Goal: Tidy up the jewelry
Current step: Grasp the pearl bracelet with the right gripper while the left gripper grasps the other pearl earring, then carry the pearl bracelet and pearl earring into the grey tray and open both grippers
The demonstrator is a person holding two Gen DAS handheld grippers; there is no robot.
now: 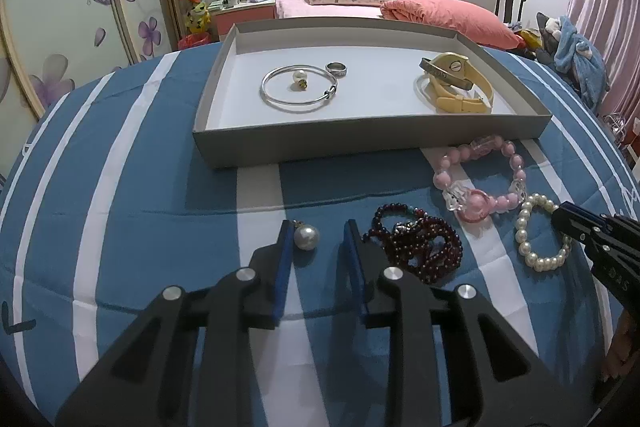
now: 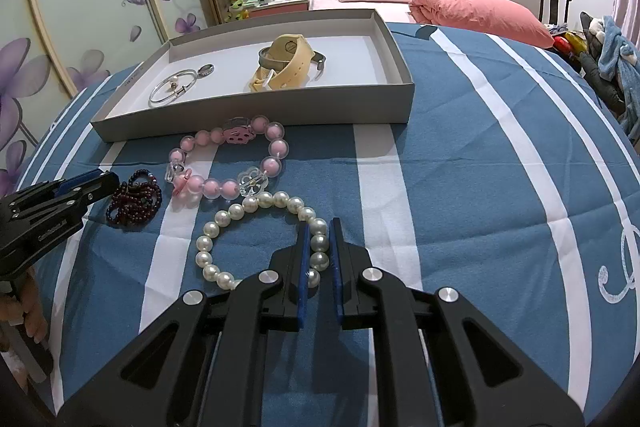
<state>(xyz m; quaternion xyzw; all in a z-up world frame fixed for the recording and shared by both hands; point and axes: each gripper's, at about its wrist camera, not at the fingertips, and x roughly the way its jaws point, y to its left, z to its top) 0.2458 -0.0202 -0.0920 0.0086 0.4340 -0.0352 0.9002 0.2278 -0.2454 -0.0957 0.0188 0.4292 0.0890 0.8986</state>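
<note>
A loose pearl earring (image 1: 306, 238) lies on the blue striped cover between the blue pads of my left gripper (image 1: 319, 226). It sits close against the left pad, with a gap to the right pad, so the gripper is open. My right gripper (image 2: 319, 227) is shut on the white pearl bracelet (image 2: 221, 217), with a run of pearls pinched between its pads. A dark red bead bracelet (image 1: 416, 247) and a pink bead bracelet (image 1: 480, 179) lie between the two grippers. The right gripper's tip (image 1: 562, 213) also shows at the pearl bracelet in the left wrist view.
A shallow grey tray (image 1: 360, 147) stands just beyond, holding a silver bangle (image 1: 298, 89) around a second pearl earring (image 1: 299, 78), a ring (image 1: 337, 69) and a yellow watch (image 1: 456, 83). Behind the cover are a bed with pink bedding (image 1: 440, 11) and a flowered wardrobe (image 1: 60, 7).
</note>
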